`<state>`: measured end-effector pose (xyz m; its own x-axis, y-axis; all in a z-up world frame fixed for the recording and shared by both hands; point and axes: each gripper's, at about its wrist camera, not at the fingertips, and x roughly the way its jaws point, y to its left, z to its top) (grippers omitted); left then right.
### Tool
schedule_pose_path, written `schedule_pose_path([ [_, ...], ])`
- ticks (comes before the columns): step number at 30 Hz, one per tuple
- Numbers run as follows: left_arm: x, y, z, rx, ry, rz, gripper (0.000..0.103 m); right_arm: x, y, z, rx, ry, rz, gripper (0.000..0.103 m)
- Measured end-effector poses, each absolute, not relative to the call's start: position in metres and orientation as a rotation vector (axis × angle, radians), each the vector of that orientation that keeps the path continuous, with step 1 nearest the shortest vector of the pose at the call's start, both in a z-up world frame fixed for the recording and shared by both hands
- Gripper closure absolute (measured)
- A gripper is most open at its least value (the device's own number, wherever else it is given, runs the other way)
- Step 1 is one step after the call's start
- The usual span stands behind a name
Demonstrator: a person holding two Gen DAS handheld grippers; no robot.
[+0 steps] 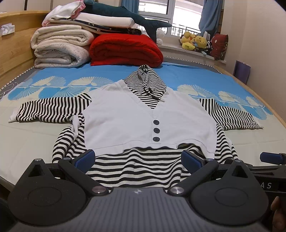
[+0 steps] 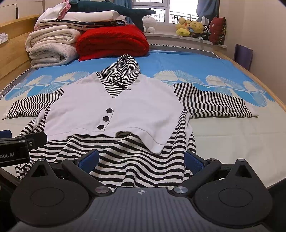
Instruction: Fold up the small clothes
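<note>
Bed (image 1: 26, 139) carries striped hooded top (image 1: 148, 114), spread flat. Left gripper (image 1: 137, 158), right gripper (image 2: 141, 158): jaws wide, empty, above hem. Risk: pinching single layer, hem bunches.

Bed and surroundings, seen from the near edge.
Far left: folded cream blankets (image 1: 60, 48) beside a red quilt (image 1: 125, 50), with a plush shark (image 1: 125, 14) on top; far right: stuffed toys (image 1: 194, 42) on the windowsill (curtains blue); blue patterned sheet (image 1: 187, 75) across the bed.
</note>
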<state>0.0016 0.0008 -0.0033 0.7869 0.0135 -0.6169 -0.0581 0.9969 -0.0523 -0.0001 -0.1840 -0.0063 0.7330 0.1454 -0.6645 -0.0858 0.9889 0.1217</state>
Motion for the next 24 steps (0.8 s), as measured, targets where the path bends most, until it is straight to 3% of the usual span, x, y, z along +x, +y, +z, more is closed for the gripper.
schedule_pose_path([
  [17, 0.002, -0.002, -0.002, -0.060, 0.646, 0.048, 0.002, 0.001, -0.184, -0.006, 0.084, 0.739, 0.124, 0.003],
  [21, 0.002, -0.001, 0.002, -0.053, 0.606, 0.055, 0.005, 0.002, -0.182, -0.003, 0.083, 0.738, 0.122, 0.003],
  [24, 0.002, 0.003, 0.008, -0.052, 0.582, 0.056, 0.015, 0.003, -0.182, -0.003, 0.073, 0.736, 0.120, 0.004],
])
